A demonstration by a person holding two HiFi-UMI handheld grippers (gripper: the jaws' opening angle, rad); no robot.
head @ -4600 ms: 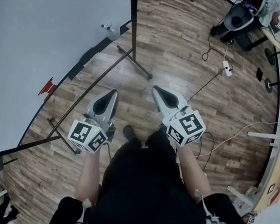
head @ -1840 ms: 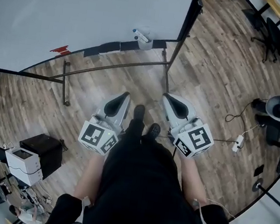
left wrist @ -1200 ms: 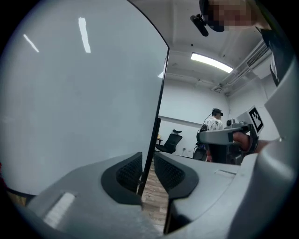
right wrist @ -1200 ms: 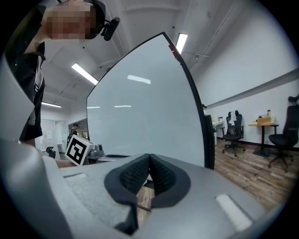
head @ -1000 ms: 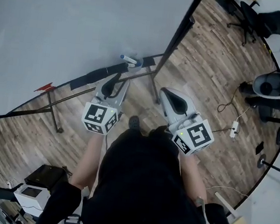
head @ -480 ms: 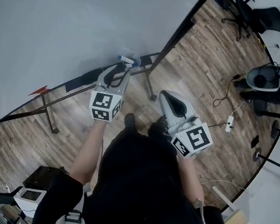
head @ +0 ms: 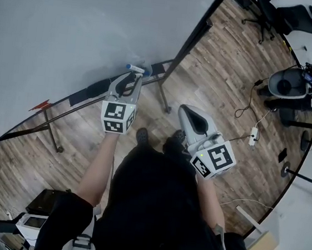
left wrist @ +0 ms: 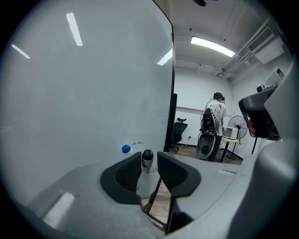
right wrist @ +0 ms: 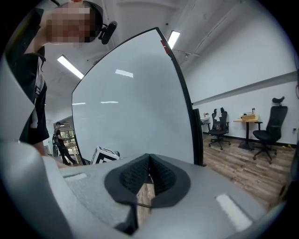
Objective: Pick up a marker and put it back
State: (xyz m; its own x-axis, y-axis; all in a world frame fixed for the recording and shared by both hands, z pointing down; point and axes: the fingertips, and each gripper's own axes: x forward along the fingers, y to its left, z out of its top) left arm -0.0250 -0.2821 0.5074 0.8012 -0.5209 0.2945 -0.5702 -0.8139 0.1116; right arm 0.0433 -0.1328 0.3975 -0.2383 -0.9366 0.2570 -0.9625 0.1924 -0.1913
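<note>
Blue-capped marker pokes up by the whiteboard. Left claw, fairly wide, is closing around black-capped marker standing in cup, no pinch yet. Off-centre squeeze may tip cup. Right claw closed, empty.

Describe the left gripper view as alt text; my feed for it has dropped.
The left claw is closing around a black-capped marker standing upright in a pale cup beside a whiteboard, the pads not yet clearly pressing it. A blue cap shows just to its left; a person stands in the office beyond.
</note>
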